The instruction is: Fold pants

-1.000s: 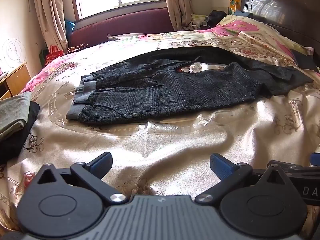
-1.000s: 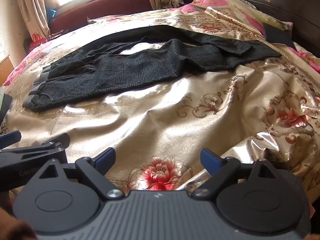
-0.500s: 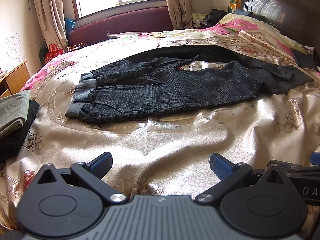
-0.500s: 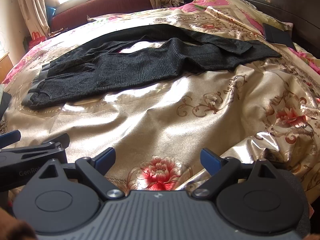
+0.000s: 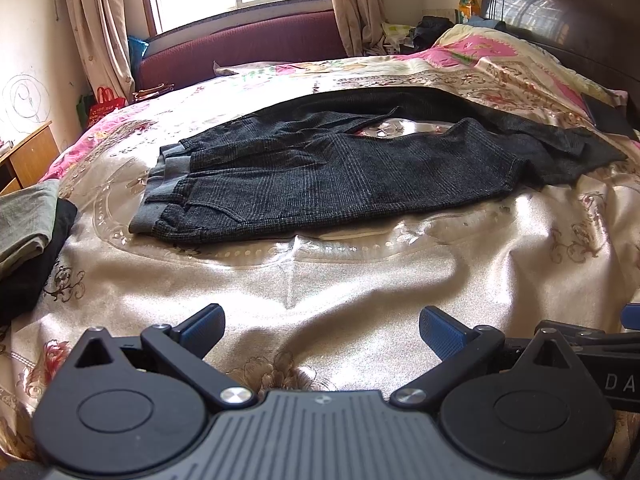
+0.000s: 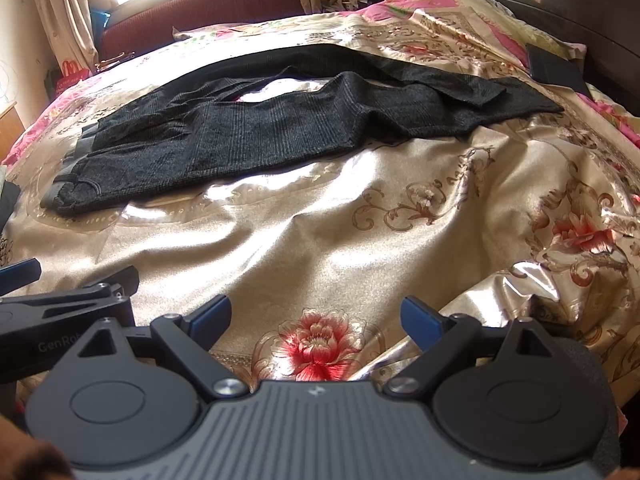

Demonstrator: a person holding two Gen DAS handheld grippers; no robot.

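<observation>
Pants [image 5: 328,176], one dark pair flat on bedspread [image 5: 320,280], two tongs, left [image 5: 322,330] and right [image 6: 316,314], both spread wide, holding nothing.

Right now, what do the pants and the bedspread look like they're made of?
Dark pants: looks like a thick matte corduroy or ribbed knit, going by the fine lengthwise ribs; the grey waistband looks like smooth elastic knit.
Bedspread: looks like satin, silk or polyester, going by the strong sheen, bright glare patches and soft wrinkles, with woven or printed floral scrolls.
</observation>
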